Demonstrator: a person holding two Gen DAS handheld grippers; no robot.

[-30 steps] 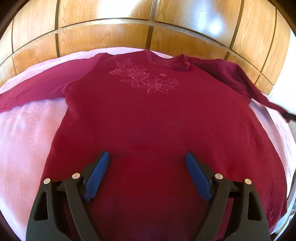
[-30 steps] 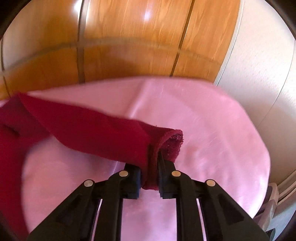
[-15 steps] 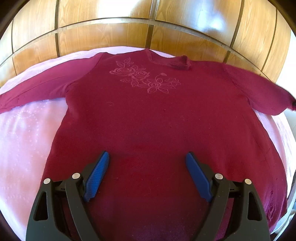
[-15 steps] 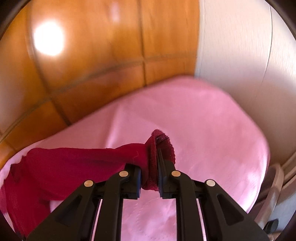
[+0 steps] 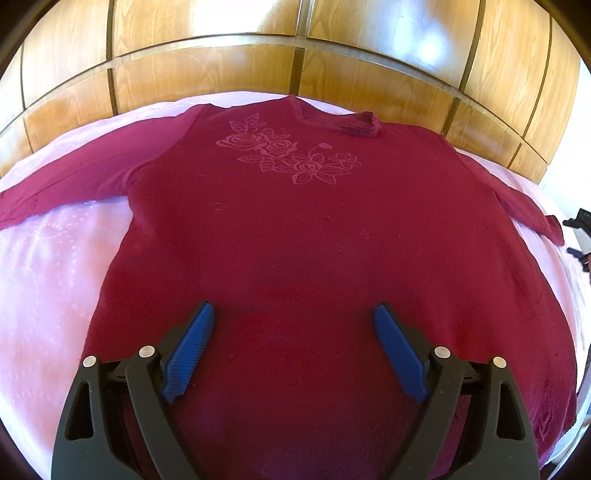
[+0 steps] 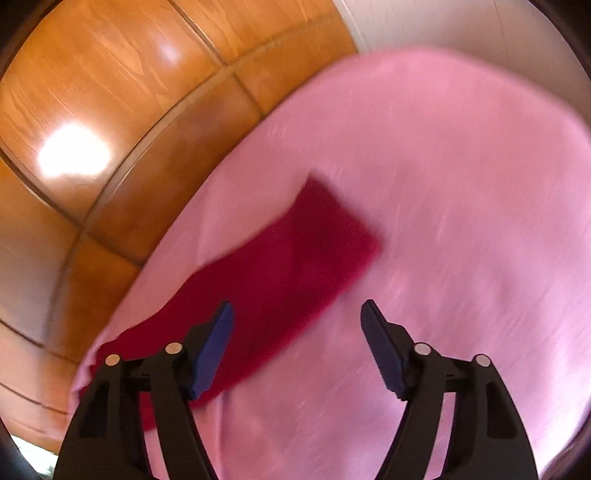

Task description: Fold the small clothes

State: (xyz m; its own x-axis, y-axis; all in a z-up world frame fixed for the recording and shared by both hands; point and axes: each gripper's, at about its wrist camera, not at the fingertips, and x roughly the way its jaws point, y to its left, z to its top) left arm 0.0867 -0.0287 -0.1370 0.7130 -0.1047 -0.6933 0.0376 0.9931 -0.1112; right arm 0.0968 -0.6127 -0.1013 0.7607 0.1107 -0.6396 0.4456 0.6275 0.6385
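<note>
A dark red long-sleeved top [image 5: 295, 240] with a rose pattern on the chest lies flat, face up, on a pink sheet [image 5: 48, 280]. Its sleeves are spread out to both sides. My left gripper [image 5: 293, 317] is open and empty, hovering over the top's lower hem. My right gripper [image 6: 297, 308] is open and empty, just above the end of the top's right sleeve [image 6: 295, 254], which lies flat on the sheet [image 6: 461, 221]. The right gripper also shows at the far right edge of the left wrist view [image 5: 580, 236].
A wooden panelled headboard [image 5: 295, 55] stands behind the bed. It also shows in the right wrist view [image 6: 110, 92], with a pale wall [image 6: 443, 22] beside it. The bed edge runs along the right [image 5: 581, 387].
My right gripper pulled the sleeve outward, then opened and let it go. The sleeve now lies flat on the sheet. My left gripper has not moved.
</note>
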